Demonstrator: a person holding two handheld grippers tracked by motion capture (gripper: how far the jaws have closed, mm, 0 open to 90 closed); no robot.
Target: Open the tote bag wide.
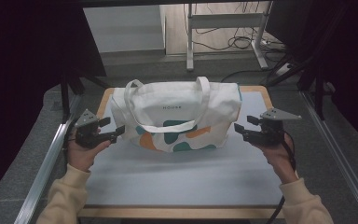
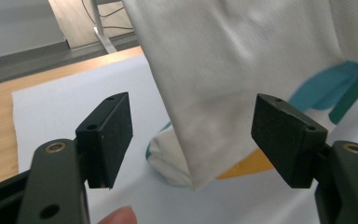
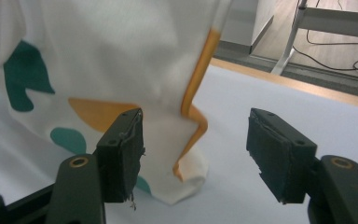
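A white cloth tote bag (image 1: 177, 112) with green and orange patches and two handles stands in the middle of the pale mat (image 1: 177, 172). My left gripper (image 1: 114, 127) hovers just off the bag's left end, jaws open and pointed at it. In the left gripper view the bag's lower corner (image 2: 191, 154) hangs beyond the gap of the left gripper (image 2: 191, 140), and the pads do not touch it. My right gripper (image 1: 242, 123) mirrors this at the bag's right end, open. The right gripper view shows the right gripper (image 3: 196, 154) facing the bag's orange-trimmed corner (image 3: 191, 172), untouched.
The mat lies on a wooden tabletop (image 1: 261, 88) whose edge shows at the back. Metal rails (image 1: 42, 168) run along both sides of the table. Behind it stand a white desk frame (image 1: 223, 21) and loose cables (image 1: 242, 42) on the floor.
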